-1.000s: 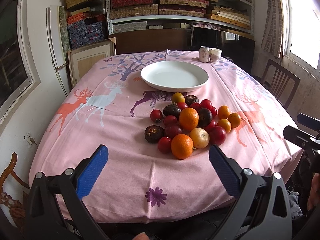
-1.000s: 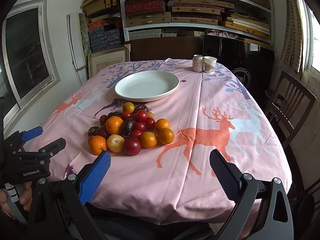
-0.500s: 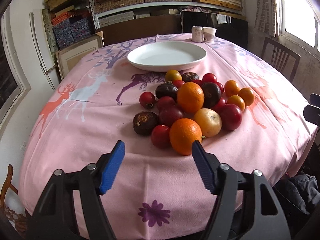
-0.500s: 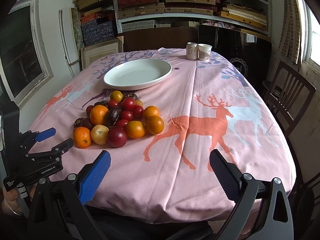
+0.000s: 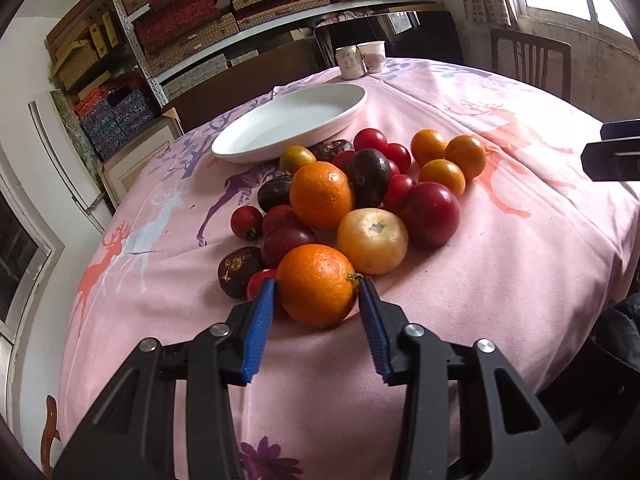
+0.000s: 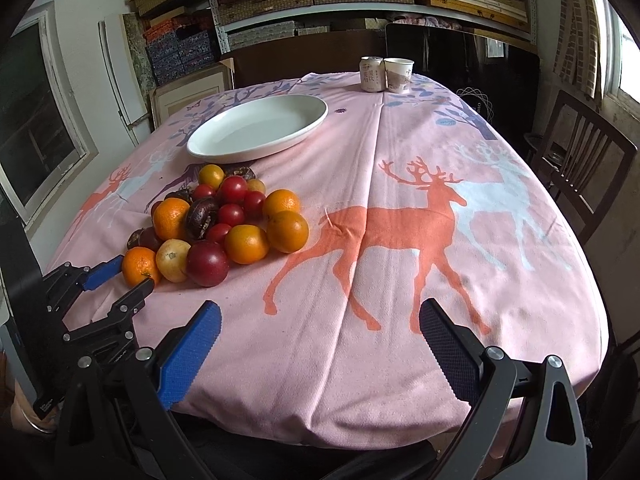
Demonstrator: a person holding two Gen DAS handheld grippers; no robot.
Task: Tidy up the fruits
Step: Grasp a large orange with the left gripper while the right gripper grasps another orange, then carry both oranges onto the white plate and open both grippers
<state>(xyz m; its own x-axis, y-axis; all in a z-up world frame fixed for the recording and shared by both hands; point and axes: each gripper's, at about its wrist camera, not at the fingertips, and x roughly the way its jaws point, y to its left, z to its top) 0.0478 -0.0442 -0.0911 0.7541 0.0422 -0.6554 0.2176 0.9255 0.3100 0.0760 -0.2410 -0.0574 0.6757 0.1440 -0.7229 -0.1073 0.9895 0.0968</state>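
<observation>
**Left hand-held gripper brackets the nearest orange**

The left hand-held gripper [image 5: 316, 296] sits low over the worktop [image 5: 480, 300] with its blue pads on either side of the front orange [image 5: 317, 285]. The left pad appears to touch the skin or nearly so, and the right pad stands just beside the stem end, so I cannot tell whether the jaws are already pressing; they are narrowed to about the fruit's width and the orange rests on the pink cloth. This orange is probably chosen first because it lies at the near edge of the pile, free on its front side, so the fingers can slide in without knocking its neighbours.

Right behind it, touching or nearly so, are a pale yellow fruit [image 5: 373, 240], a dark red plum [image 5: 430, 214], a small red fruit [image 5: 260, 280] and a brown one [image 5: 236, 271]. Closing carelessly could nudge these and set the round pieces rolling.

The right hand-held gripper [image 6: 318, 344] hangs wide open and holds nothing, over the bare cloth near the worktop's front edge, well apart from the heap, likely waiting its turn.

Beyond the pile the white plate [image 5: 348, 110] holds no fruit, a plausible destination. A can [image 6: 371, 74] and a paper cup [image 6: 399, 75] stand at the far edge.
</observation>
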